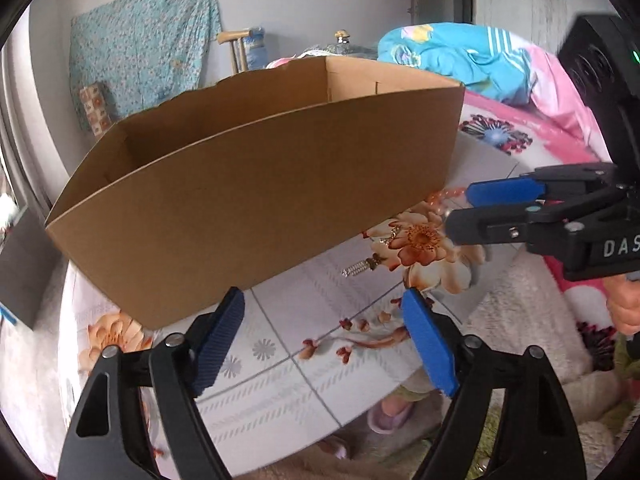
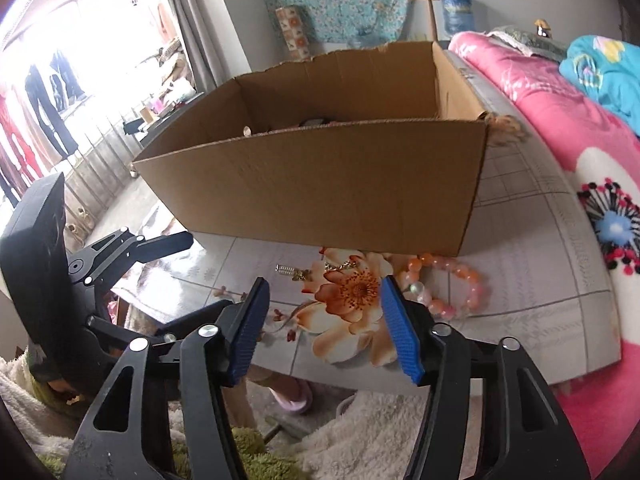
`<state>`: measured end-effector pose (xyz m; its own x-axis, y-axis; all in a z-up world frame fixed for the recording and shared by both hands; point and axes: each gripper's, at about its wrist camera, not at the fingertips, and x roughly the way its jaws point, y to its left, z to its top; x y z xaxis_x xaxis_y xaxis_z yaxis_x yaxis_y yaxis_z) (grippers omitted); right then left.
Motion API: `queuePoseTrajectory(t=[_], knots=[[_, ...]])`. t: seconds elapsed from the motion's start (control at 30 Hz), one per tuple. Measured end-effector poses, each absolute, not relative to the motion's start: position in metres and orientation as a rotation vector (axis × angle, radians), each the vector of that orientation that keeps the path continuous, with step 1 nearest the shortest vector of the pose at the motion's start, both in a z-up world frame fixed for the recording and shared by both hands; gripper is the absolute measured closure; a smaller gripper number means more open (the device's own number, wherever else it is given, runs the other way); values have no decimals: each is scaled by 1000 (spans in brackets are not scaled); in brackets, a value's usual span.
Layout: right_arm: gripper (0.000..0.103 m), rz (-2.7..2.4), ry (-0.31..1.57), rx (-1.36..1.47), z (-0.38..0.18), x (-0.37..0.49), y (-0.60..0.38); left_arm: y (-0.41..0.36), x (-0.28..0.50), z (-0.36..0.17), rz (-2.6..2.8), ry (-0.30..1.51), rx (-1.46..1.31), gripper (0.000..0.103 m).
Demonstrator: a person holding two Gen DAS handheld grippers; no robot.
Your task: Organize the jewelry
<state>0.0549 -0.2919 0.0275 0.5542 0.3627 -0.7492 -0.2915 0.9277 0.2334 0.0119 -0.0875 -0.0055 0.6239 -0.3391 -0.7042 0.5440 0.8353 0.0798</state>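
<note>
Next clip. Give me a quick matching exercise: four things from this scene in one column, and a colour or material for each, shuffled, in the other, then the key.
Things:
1. box
2. bead bracelet
3. blanket
4. gripper pads

Descriptions:
A. blue, ribbed
B. plain brown cardboard
C. pink and orange
D. bright pink with flower prints

Pairs: 1-B, 2-C, 3-D, 4-A
</note>
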Motion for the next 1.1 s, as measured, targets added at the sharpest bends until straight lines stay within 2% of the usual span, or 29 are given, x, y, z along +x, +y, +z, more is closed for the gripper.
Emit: queuePoseTrajectory(t=[0.07,0.17,0.37,0.6,1.1], knots=[[57,385,912,81,24,58,-289,-92,13,-7,-514,729,325,37],[60,396,932,85,19,64,-286,-98,19,-15,-535,726,359,50],[60,402,963,84,12,71,-287,-107,32,-25,-590,759,409,68],[60,397,979,97,6,74,-288,-110,47,-29,-675,802,375,83],[60,379,980,121,4,77,-298,-121,43,-29,-724,782,435,99]])
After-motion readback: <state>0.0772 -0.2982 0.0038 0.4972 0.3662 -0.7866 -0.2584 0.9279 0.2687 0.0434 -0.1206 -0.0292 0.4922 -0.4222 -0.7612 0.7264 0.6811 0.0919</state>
